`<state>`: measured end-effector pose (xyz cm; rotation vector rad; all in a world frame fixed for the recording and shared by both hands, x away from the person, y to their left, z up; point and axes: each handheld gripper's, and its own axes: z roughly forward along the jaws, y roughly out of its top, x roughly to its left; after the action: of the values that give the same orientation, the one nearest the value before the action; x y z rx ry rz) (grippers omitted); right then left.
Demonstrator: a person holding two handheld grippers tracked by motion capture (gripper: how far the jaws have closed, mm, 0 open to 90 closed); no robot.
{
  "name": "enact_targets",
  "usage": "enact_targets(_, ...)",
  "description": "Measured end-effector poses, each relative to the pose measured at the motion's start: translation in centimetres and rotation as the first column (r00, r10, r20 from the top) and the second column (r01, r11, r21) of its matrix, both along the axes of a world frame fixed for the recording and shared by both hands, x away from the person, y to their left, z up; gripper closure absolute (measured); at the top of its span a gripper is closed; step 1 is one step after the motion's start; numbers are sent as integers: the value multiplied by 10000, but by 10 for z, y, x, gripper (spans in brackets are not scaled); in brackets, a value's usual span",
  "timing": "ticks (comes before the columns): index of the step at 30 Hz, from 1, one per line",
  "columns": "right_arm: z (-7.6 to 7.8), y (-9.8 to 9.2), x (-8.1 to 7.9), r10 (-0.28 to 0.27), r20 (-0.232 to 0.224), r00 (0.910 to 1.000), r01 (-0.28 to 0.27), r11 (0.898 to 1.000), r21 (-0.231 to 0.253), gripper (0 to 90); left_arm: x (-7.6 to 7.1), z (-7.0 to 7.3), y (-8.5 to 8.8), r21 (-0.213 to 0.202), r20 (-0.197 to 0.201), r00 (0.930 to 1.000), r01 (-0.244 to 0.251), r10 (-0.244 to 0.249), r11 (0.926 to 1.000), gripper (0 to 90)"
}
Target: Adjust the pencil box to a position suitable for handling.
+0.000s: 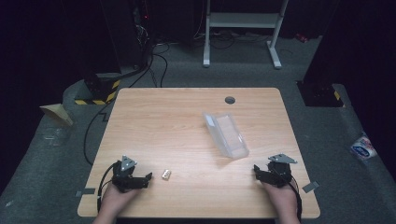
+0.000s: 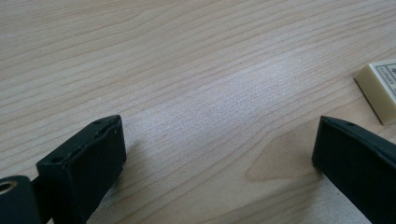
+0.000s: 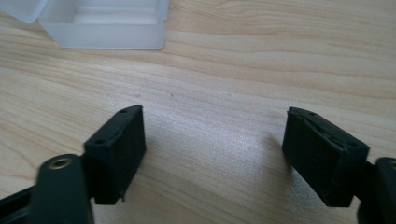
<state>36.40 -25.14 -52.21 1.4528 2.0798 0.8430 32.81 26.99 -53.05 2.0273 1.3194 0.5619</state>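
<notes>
Small pale block [image 1: 166, 174] is lying on the wooden counter [image 1: 163, 121] near its near edge, just right of the left hand-held gripper [image 1: 140, 178]; in the left gripper view it [image 2: 380, 88] is being cut off by the right frame edge, and its printing is too small to read. Clear plastic box [image 1: 226, 134] is resting right of centre, lid open; in the right gripper view only its near corner [image 3: 100, 25] is showing. Left hand-held gripper is sitting released, jaws wide apart over bare wood. Right hand-held gripper [image 1: 258, 171] is likewise sitting released, jaws spread, near the counter's right corner. Both hands are partly cut off at the bottom edge.
</notes>
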Motion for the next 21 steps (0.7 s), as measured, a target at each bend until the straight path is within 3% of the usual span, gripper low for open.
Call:
enact_targets(3,3,1,-4,56,356,9994,-55,10000,-31,268,0,0,0,73,-7,10000,28,-28,10000,30)
enact_targets(6,8,1,-6,116,585,9982,-136,9993,344,311,0,0,-1,37,-10,10000,12,-12,10000,30)
enact_targets(12,16,4,-1,307,742,9968,-358,9970,689,422,0,0,-1,52,6,10000,-13,13,10000,31)
enact_targets(21,18,16,14,400,1099,9931,-495,9952,846,454,0,0,-1,47,9,10000,-28,28,10000,33)
